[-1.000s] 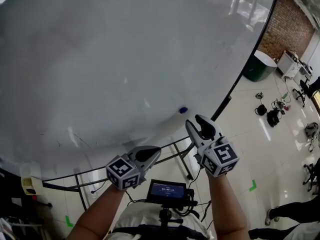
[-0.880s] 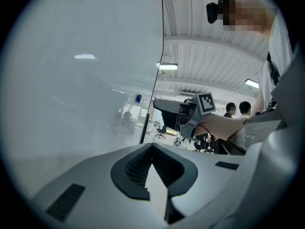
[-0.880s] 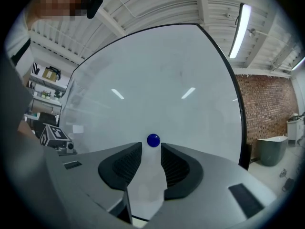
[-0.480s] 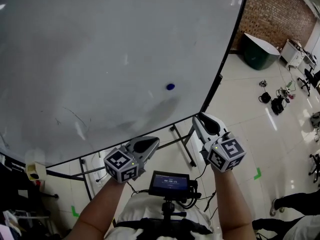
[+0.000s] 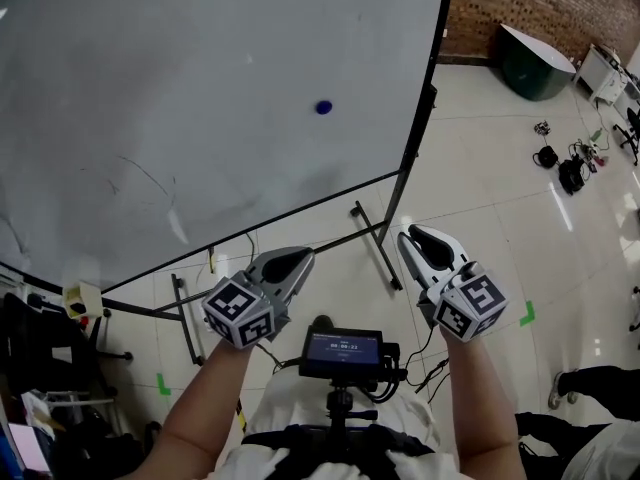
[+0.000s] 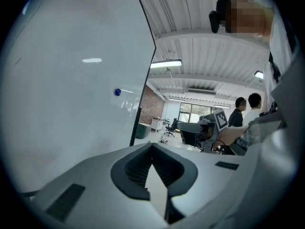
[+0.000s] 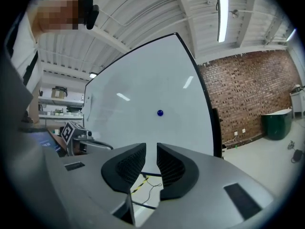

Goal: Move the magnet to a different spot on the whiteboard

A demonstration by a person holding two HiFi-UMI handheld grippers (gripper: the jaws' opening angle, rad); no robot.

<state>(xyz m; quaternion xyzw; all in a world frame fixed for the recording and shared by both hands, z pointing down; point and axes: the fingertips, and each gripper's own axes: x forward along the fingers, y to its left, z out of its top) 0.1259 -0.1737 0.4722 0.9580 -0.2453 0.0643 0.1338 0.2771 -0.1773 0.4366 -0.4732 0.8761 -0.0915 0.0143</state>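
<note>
Head view: my right gripper just narrowed to an empty slit, left gripper pinched together, empty; I'd shove the magnet along the whiteboard.

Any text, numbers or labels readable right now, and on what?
Chest screen: a line of digits, too small to read.
Marker cubes: black-and-white square patterns, no words.
Whiteboard: no writing; only the blue magnet on it.

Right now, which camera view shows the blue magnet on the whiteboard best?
The head view: the magnet looks largest there, against the whiteboard, with the board's right and lower edges visible. The right gripper view shows it smaller, near the middle. The left gripper view shows only a small dot, seen obliquely.
</note>
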